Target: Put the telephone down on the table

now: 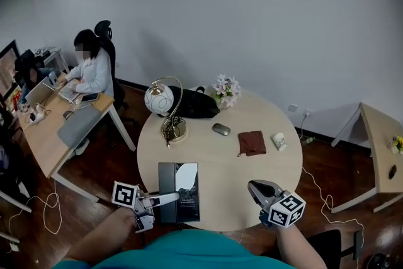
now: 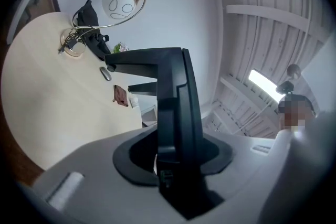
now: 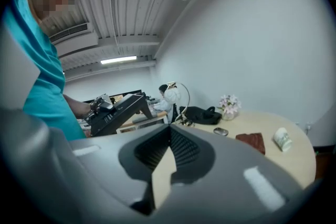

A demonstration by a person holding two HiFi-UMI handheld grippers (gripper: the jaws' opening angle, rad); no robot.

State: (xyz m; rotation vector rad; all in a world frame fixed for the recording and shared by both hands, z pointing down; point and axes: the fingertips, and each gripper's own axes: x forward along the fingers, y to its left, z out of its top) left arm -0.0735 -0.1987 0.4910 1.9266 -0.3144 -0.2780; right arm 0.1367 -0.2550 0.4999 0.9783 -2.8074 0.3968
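With my left tongs point(image 1: 169, 200) clamped on the telephone point(image 1: 179, 189) above the table point(image 1: 252, 167) and my right tongs point(image 1: 253, 186) closed empty, I judge lowering it flat comes next.

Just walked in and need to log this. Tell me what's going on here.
A person holds tongs in each hand. The left tongs are clamped on a dark telephone, held tilted at the near edge of the round table, not yet set down. The right tongs are shut and empty over the same edge.
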